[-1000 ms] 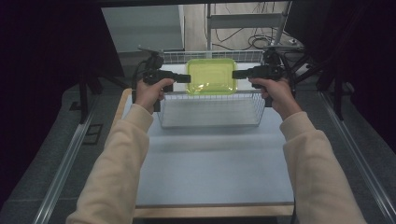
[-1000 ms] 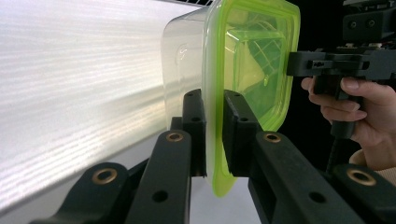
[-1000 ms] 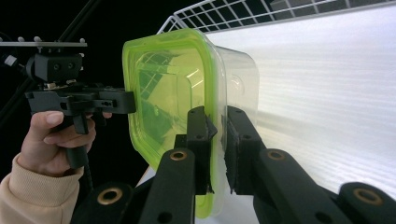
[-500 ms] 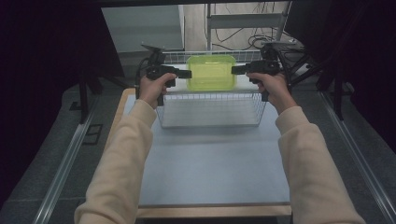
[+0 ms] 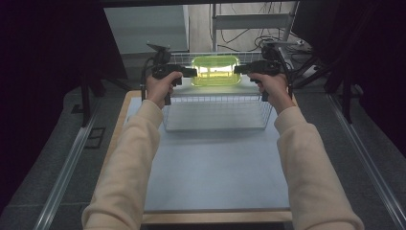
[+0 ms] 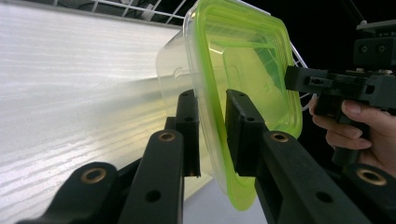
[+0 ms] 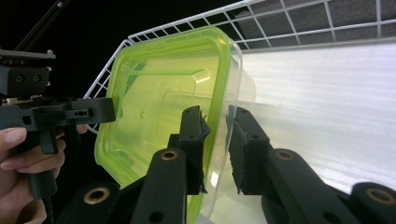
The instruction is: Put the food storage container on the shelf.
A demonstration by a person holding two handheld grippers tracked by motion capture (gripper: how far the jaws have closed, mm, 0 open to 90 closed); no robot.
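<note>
Claws (image 5: 187,72) (image 5: 243,69) flank green container (image 5: 216,70)

The wire basket (image 5: 218,112) at frame centre is open-topped; access from above is unobstructed. The green-lidded container (image 5: 216,70) blocks its far rim. The desk (image 5: 215,177) in the lower frame offers open passage between both sleeves.

We see a wooden table (image 5: 125,108) under a pale blue-grey mat (image 5: 215,172) that covers most of its top, leaving a strip of wood bare along the near edge and the left side. A white wire basket (image 5: 215,112) stands directly on the mat at its far end, its floor lined with a pale sheet.
</note>
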